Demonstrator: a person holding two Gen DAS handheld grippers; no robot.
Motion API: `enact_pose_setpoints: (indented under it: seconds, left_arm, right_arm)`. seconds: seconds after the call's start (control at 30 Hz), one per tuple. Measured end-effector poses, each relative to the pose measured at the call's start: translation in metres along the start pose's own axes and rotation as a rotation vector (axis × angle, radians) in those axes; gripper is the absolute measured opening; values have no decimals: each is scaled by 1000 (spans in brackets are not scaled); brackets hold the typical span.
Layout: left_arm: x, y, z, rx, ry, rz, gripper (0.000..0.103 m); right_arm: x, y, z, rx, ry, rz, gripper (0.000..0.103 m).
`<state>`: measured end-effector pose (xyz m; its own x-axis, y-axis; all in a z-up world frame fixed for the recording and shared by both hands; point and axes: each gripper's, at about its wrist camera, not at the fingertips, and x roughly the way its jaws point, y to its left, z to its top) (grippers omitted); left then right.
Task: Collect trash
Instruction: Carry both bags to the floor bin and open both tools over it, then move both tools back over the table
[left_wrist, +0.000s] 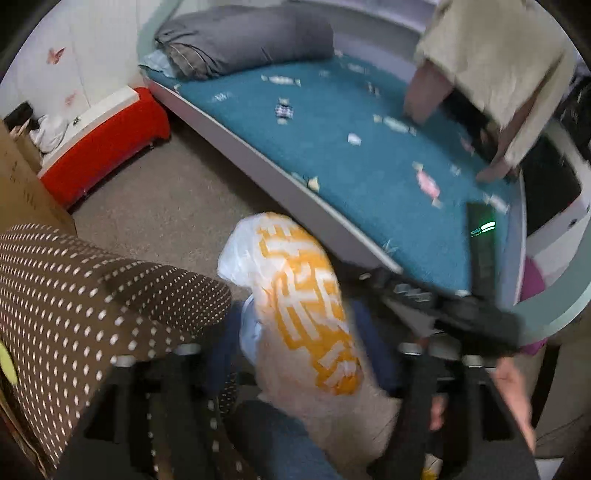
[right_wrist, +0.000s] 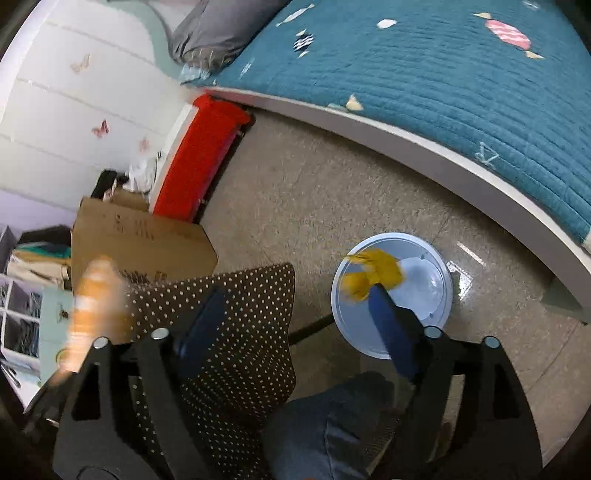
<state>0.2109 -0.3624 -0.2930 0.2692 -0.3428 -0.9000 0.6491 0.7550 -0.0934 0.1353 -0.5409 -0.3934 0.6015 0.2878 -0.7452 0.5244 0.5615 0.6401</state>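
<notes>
- Holding a white plastic bag (left_wrist: 295, 314) printed in orange, our left gripper (left_wrist: 295, 373) shows its blue fingers (left_wrist: 225, 339) on either side of the bag; the picture is blurred, so we cannot tell how tightly they close on it.
- Our right gripper (right_wrist: 291, 291) stands wide, its two blue fingers (right_wrist: 388, 325) well apart, and a crumpled yellow wrapper (right_wrist: 373, 273) sits at the tip of the right-hand finger.
- We cannot tell whether the wrapper clings to that finger or hangs free; it lies over the open white bin (right_wrist: 436, 317) standing on the speckled floor (right_wrist: 314, 192).
- In the right wrist view the bag appears as an orange and white blur at the far left, beside a cardboard box (right_wrist: 147, 236).
- A brown cloth with white dots (left_wrist: 92, 295) lies under both grippers.
- On the bed, the teal blanket (left_wrist: 332, 147) carries scattered scraps, among them a pink candy wrapper (left_wrist: 426, 182) and a dark chequered one (left_wrist: 283, 109).
- A grey pillow (left_wrist: 243, 40) rests at the head of the bed, near a red stool (left_wrist: 103, 147).
</notes>
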Motion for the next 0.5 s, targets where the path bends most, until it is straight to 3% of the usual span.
enact_pose_setpoints:
  seconds: [0.07,0.13,0.5]
  left_arm:
    - [5,2,2,11,-6,33,86]
    - [6,5,2,5,-6,37,87]
    - [-61,15,-12,-46,-159,64,88]
  right_arm:
    - [-9,-2,0,2,-27,-9,91]
    - [-21,-2,-2,-1,-61,-19,96]
    - [-68,37,-12,-97,-175,-81,97]
